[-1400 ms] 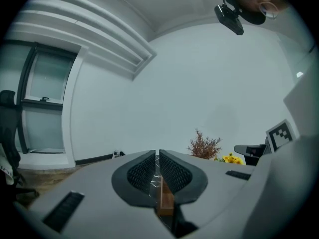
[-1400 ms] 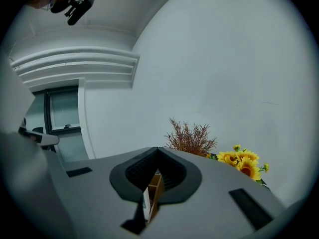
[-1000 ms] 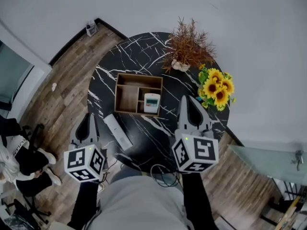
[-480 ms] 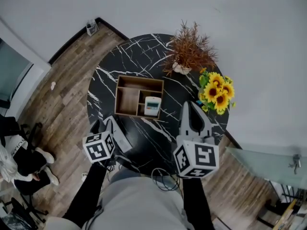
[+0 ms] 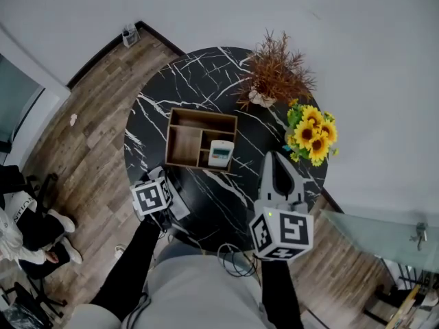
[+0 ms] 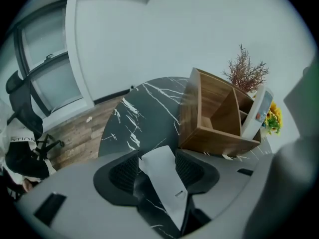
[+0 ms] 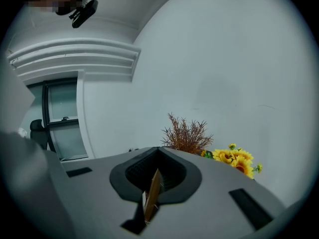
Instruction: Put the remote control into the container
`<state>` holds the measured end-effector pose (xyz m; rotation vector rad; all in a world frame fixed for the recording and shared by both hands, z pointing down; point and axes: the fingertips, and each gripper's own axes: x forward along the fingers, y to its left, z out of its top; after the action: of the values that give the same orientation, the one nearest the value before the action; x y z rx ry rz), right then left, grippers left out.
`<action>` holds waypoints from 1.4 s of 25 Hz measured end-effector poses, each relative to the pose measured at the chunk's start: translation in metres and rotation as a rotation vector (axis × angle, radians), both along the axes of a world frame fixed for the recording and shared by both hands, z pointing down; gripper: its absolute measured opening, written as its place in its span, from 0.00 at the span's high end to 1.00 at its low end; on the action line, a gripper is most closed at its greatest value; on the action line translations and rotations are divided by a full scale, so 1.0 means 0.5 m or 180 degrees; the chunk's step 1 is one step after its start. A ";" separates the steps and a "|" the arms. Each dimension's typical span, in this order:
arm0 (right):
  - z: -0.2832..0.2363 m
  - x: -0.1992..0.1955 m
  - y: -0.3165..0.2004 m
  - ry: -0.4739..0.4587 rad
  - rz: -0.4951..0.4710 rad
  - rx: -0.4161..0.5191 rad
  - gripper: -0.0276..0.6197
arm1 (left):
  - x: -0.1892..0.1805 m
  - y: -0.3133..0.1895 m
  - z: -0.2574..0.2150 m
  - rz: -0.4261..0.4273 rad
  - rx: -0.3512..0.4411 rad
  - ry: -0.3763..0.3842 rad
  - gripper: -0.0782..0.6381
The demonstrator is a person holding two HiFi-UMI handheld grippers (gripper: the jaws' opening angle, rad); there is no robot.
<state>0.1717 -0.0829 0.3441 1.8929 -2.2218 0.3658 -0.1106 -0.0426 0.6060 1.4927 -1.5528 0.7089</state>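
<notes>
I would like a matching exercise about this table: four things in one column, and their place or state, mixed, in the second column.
1 long white remote
2 small remote with screen
3 sunflowers
4 right gripper

a upright in the wooden container
b jaws shut
c flat on the black table
d at the table's edge, beside the dried plant

Pairs: 1-c; 2-a; 3-d; 4-b
</notes>
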 end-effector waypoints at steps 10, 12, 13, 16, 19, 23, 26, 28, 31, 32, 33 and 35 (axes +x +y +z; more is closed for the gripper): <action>0.005 0.010 0.001 0.0033 0.0071 -0.0039 0.95 | 0.003 -0.010 0.023 -0.0271 -0.0114 0.0054 0.58; 0.003 0.012 -0.001 0.0034 0.0085 -0.0032 0.95 | -0.006 -0.004 0.028 -0.0312 -0.0137 -0.0064 0.58; 0.003 0.012 -0.002 0.0031 0.0085 -0.0024 0.95 | -0.014 0.001 0.030 -0.0345 -0.0162 -0.0145 0.58; 0.005 0.011 0.001 0.0023 0.0085 -0.0020 0.95 | -0.014 -0.003 0.032 -0.0342 -0.0137 -0.0132 0.58; 0.006 0.010 0.002 0.0008 0.0084 -0.0017 0.95 | 0.003 -0.018 0.026 -0.0188 -0.0086 0.0106 0.58; 0.006 0.013 0.008 -0.0006 0.0102 -0.0019 0.95 | -0.004 -0.004 0.016 -0.0165 -0.0131 0.0285 0.58; 0.006 0.013 0.010 -0.0026 0.0112 -0.0015 0.95 | -0.021 0.007 -0.002 -0.0255 -0.0065 0.0406 0.58; 0.003 0.011 0.007 -0.0030 0.0095 0.0002 0.95 | -0.025 0.007 -0.018 -0.0282 0.0030 0.0478 0.58; 0.004 0.004 0.006 -0.0015 0.0040 0.0002 0.95 | -0.024 0.015 -0.050 -0.0183 0.0200 0.0526 0.58; 0.004 0.002 0.006 -0.0016 0.0025 0.0001 0.95 | -0.023 0.018 -0.062 -0.0136 0.0259 0.0525 0.58; 0.004 0.002 0.005 -0.0022 0.0014 0.0002 0.95 | -0.022 0.020 -0.074 -0.0097 0.0317 0.0524 0.58; 0.002 0.004 0.004 -0.0035 0.0003 0.0007 0.95 | -0.017 0.025 -0.094 -0.0049 0.0430 0.0526 0.58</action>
<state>0.1735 -0.0811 0.3449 1.8977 -2.2290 0.3750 -0.1193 -0.0301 0.5589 1.5941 -1.5085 0.4666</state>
